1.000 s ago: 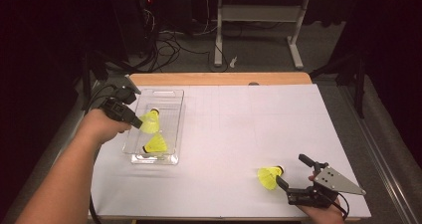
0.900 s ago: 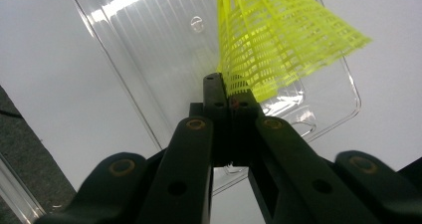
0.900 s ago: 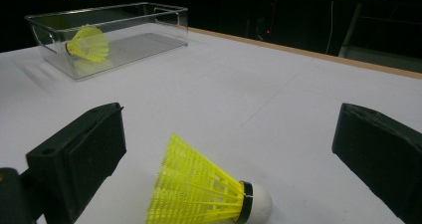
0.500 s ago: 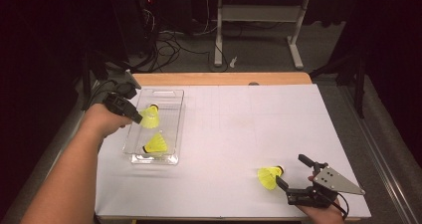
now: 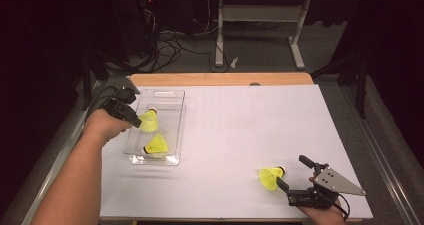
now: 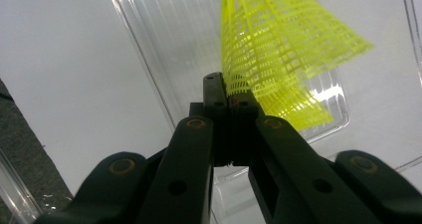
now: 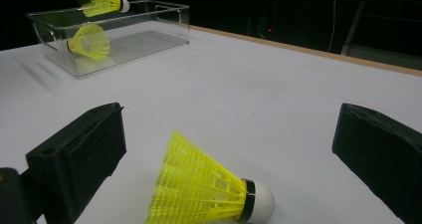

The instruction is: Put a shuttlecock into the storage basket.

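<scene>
Shuttlecocks into the bin

Counter (image 5: 230,135) first: white sheet on top, wooden edge at the far side. On it, a clear bin (image 5: 172,105), taken here as the landmark.

Left gripper (image 5: 136,121) at the bin's near-left wall, clenched on the skirt rim of a held shuttle (image 5: 148,120), hanging above the bin floor with cork pointing away from the gripper. Seen close in the left gripper view: jaws pressed together on a pinch of yellow mesh (image 6: 278,50).

Inside the bin, nearer its front end, a second shuttle (image 5: 157,145) lying on its side.

Well apart from the bin, toward the counter's near-right corner, a loose shuttle (image 5: 270,177) on its side. Right gripper (image 5: 290,172) just beside it, released, jaws spread wide to either side.

Handling, by judgement: very light, springy plastic skirt, easily crushed or flicked away; hard, round cork base (image 7: 259,200) likely to slip. Best taken gently at the skirt.
</scene>
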A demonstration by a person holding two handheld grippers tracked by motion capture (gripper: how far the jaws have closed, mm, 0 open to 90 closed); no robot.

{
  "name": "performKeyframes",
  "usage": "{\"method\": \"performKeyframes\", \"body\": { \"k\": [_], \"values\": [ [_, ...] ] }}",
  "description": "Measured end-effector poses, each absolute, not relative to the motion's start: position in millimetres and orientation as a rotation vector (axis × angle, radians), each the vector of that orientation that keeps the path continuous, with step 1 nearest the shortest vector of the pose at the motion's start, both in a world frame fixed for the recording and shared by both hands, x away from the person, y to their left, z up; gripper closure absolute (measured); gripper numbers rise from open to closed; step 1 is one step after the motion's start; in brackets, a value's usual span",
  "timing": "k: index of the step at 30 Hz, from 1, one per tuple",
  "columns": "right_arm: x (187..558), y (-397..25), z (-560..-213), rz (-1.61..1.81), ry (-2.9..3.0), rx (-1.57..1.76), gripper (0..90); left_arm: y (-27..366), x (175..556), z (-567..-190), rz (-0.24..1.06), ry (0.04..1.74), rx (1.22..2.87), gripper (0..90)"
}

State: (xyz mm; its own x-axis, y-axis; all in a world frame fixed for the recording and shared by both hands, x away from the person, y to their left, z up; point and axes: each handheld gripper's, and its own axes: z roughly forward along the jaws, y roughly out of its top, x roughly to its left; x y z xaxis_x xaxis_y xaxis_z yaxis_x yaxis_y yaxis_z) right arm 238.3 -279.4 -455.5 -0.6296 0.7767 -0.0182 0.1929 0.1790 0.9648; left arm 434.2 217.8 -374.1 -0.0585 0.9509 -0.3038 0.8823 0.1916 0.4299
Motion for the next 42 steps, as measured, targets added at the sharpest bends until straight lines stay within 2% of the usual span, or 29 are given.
{"method": "performKeyframes", "body": {
  "k": [42],
  "values": [
    [239, -279, -457, 1.466, 1.950, 0.911, 1.1, 219, 447, -419, 0.213, 2.026, 1.697, 89.4]
  ]
}}
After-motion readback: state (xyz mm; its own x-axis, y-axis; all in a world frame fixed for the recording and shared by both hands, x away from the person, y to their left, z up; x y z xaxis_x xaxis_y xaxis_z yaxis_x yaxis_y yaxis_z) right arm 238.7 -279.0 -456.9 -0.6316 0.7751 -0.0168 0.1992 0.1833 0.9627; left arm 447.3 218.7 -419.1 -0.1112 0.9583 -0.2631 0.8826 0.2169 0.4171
